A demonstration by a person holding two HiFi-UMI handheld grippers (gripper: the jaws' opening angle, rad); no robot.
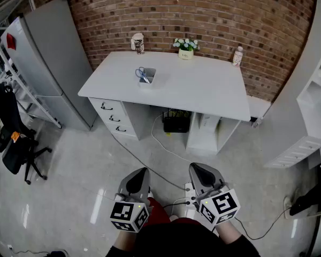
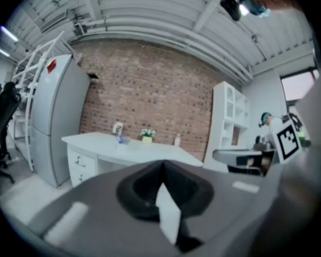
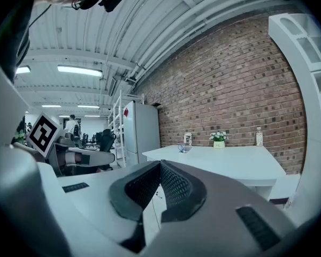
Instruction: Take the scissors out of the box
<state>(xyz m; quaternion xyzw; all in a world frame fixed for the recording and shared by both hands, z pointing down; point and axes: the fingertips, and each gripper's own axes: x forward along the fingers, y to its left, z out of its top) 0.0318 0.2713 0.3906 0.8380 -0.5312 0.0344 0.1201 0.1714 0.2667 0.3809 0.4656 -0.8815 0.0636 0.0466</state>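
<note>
Where they poke from the box [image 1: 148, 82], the scissors [image 1: 142, 72] look blue.

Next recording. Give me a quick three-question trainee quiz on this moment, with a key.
1. True or false: the scissors already lie outside the box.
2. In the head view, what stands at the back right corner of the desk? A the box; B the bottle; C the scissors.
3. Open or shut: the jaws of the left hand-held gripper and the right hand-held gripper?
Key: 1 false, they stand in the box. 2 B. 3 both shut, nothing between them.
</note>
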